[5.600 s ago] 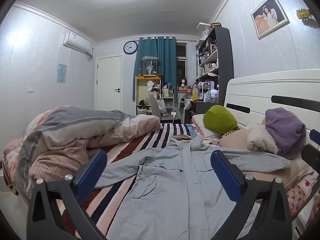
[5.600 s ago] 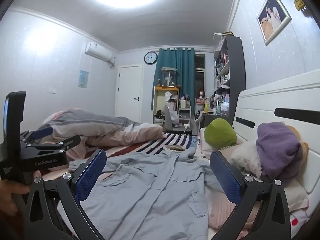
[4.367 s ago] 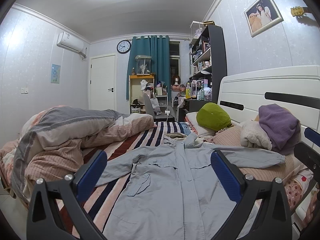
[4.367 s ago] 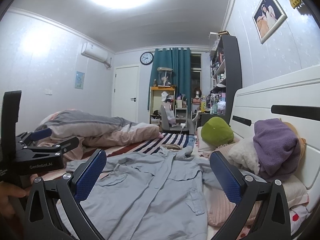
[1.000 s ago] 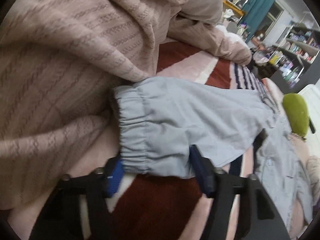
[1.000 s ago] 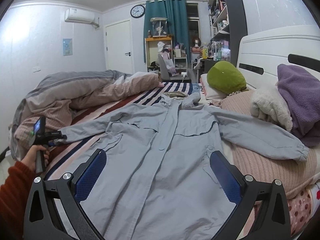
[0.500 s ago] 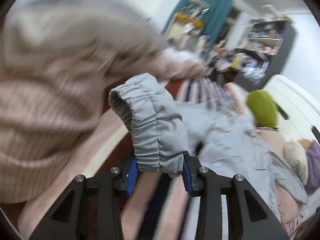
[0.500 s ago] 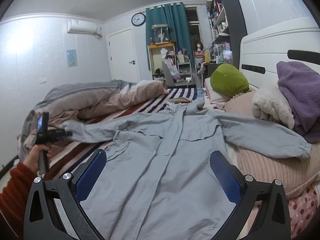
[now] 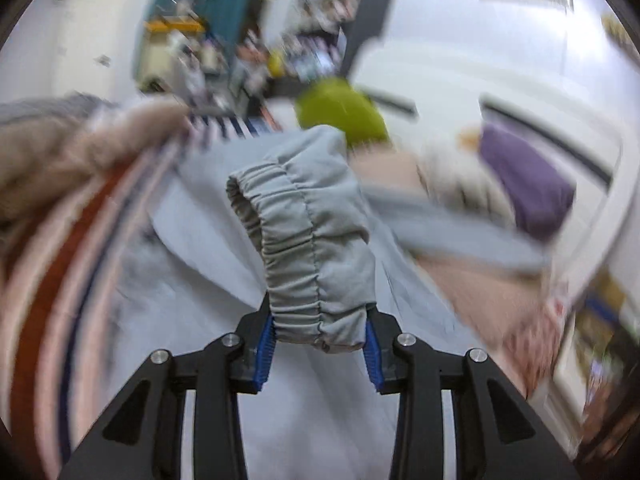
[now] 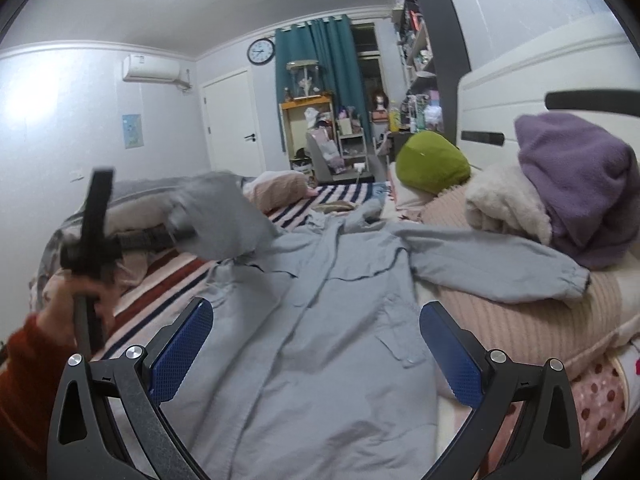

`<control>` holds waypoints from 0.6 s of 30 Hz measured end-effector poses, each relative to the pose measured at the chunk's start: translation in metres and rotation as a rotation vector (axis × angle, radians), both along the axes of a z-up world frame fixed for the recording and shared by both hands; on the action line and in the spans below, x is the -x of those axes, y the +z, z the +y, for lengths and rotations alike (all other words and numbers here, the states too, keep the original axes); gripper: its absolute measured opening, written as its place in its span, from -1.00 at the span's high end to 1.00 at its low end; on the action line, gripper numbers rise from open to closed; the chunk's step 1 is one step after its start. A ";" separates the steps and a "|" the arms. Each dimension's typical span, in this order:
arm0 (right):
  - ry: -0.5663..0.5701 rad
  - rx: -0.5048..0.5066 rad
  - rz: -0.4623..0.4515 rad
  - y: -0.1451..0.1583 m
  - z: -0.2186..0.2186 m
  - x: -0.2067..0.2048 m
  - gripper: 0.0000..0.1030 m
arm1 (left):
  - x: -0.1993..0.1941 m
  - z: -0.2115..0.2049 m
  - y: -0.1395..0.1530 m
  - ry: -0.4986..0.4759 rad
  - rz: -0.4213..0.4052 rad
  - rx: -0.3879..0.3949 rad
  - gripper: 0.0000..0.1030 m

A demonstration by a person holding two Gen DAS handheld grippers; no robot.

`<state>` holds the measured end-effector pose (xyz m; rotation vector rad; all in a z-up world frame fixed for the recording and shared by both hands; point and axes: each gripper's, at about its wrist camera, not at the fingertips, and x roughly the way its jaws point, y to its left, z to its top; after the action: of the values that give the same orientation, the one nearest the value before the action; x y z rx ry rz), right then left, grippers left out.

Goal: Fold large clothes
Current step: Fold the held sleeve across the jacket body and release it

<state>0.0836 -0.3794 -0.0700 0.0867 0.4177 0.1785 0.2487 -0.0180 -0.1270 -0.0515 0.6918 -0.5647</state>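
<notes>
Jacket (image 10: 320, 320): one, its one cuff (image 9: 316, 272) pinched by left gripper (image 9: 318, 340) fingers; right gripper (image 10: 316, 344) fingers wide, empty.

Both grippers are black frames with silver screw heads: the left gripper (image 9: 318, 342) and right gripper (image 10: 316, 344) carry blue textured pads (image 10: 181, 350) (diamond-patterned). The left hand (image 10: 82, 304) wears an orange-red knitted sleeve (image 10: 24, 376).

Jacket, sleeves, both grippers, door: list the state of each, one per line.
Jacket: spread front-up on the bed, not yet folded.
Left sleeve: lifted off the bed, cuff pinched.
Right sleeve: lying flat, stretched out over the pink pillow.
Left gripper: shut on the left sleeve's cuff.
Right gripper: open, empty, above the jacket.
Door: closed.
</notes>
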 end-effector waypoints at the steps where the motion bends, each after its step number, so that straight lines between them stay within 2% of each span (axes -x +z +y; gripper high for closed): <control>1: -0.008 -0.006 0.006 -0.002 -0.005 0.000 -1.00 | 0.000 -0.014 -0.017 -0.019 0.032 -0.031 0.34; 4: -0.029 -0.022 0.017 -0.008 -0.018 0.000 -1.00 | 0.006 -0.042 -0.068 -0.041 0.137 -0.130 0.31; 5: -0.034 -0.027 0.019 -0.010 -0.022 0.000 -1.00 | 0.008 -0.051 -0.080 -0.044 0.162 -0.161 0.30; 7: -0.049 -0.037 0.021 -0.013 -0.031 0.000 -1.00 | 0.015 -0.058 -0.089 -0.054 0.167 -0.190 0.15; 10: -0.063 -0.050 0.039 -0.019 -0.039 -0.005 -1.00 | 0.027 -0.057 -0.083 -0.081 0.182 -0.161 -0.10; 13: -0.065 -0.056 0.071 -0.026 -0.040 -0.011 -1.00 | 0.042 -0.052 -0.067 -0.076 0.153 -0.143 -0.16; 18: -0.026 -0.058 0.134 -0.040 -0.025 -0.029 -1.00 | 0.070 -0.022 -0.033 0.039 0.037 -0.106 -0.35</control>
<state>0.1125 -0.4045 -0.1103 0.1615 0.5447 0.1600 0.1784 -0.0396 -0.1598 0.0237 0.7546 -0.4901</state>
